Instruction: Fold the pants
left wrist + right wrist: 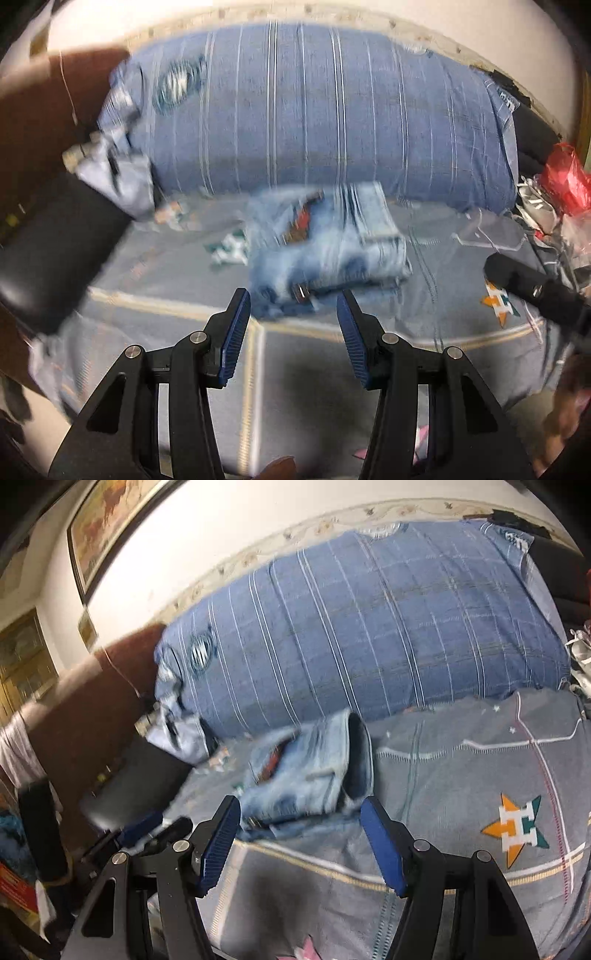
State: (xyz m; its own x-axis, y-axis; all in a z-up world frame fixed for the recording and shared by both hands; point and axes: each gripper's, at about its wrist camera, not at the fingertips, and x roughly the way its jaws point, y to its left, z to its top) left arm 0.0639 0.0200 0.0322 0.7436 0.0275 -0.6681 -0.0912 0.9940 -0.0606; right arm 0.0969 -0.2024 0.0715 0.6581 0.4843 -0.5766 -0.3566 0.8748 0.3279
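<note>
Light blue jeans (325, 243) lie folded in a compact bundle on the grey bed cover (443, 280), just in front of a big blue striped bolster. In the right wrist view the jeans (314, 775) show a folded edge facing right. My left gripper (293, 306) is open and empty, just short of the bundle's near edge. My right gripper (301, 812) is open and empty, also just short of the bundle. The right gripper's body (535, 291) shows at the right of the left wrist view. Both views are motion-blurred.
The blue striped bolster (369, 627) lies along the wall behind the jeans. A black cushion (51, 251) and brown headboard (44, 122) stand at the left. A red plastic bag (565, 181) and clutter sit at the right. The cover carries a star logo (517, 830).
</note>
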